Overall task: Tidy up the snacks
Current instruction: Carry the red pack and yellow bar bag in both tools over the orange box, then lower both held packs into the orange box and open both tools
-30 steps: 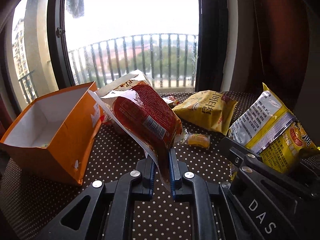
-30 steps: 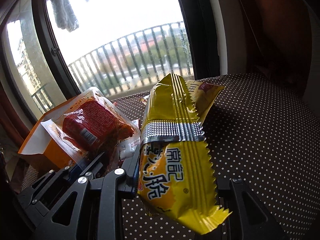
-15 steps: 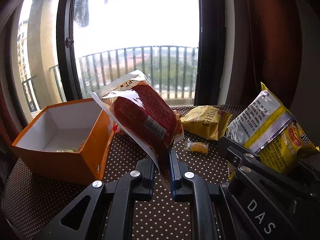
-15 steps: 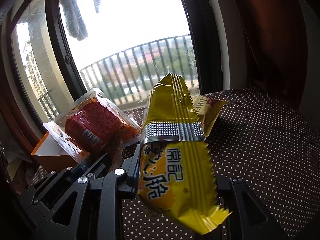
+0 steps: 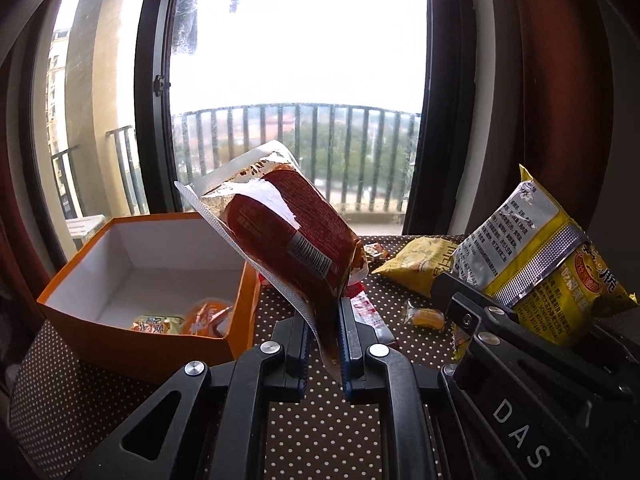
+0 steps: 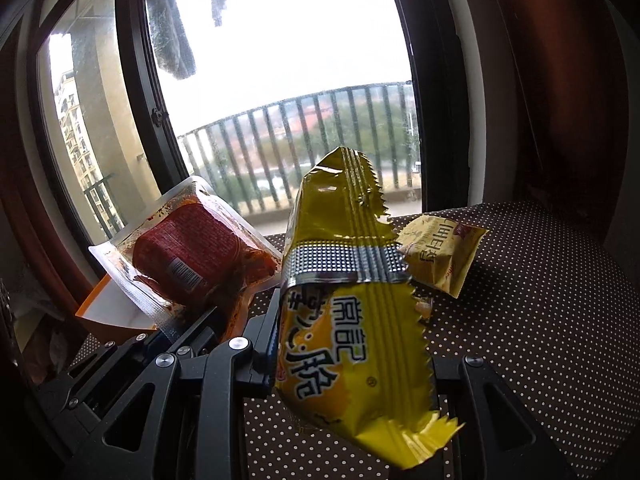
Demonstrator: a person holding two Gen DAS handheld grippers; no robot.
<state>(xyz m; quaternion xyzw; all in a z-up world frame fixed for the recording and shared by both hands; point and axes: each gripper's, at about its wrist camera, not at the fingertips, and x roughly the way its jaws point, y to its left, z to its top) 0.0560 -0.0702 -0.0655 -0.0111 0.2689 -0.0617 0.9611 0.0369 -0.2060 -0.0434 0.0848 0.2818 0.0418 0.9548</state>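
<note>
Left tongs [image 5: 324,344] pinch a red vacuum-sealed snack pack [image 5: 288,240] at centre frame. Right tongs [image 6: 352,344] clamp a yellow snack packet [image 6: 348,320] at lower centre

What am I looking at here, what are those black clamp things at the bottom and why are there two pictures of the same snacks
These are two hand-held grippers, each carried by a person, with a wide-angle camera looking along its fingers. One picture comes from each.

In the left camera's picture, the left gripper is shut on a clear red snack pouch. In the right camera's picture, the right gripper clamps a yellow snack bag.

Below them is a brown table with a dotted cloth. On it stand an open orange box with a few snacks inside, another yellow bag and a small wrapped candy. A window is behind.
</note>
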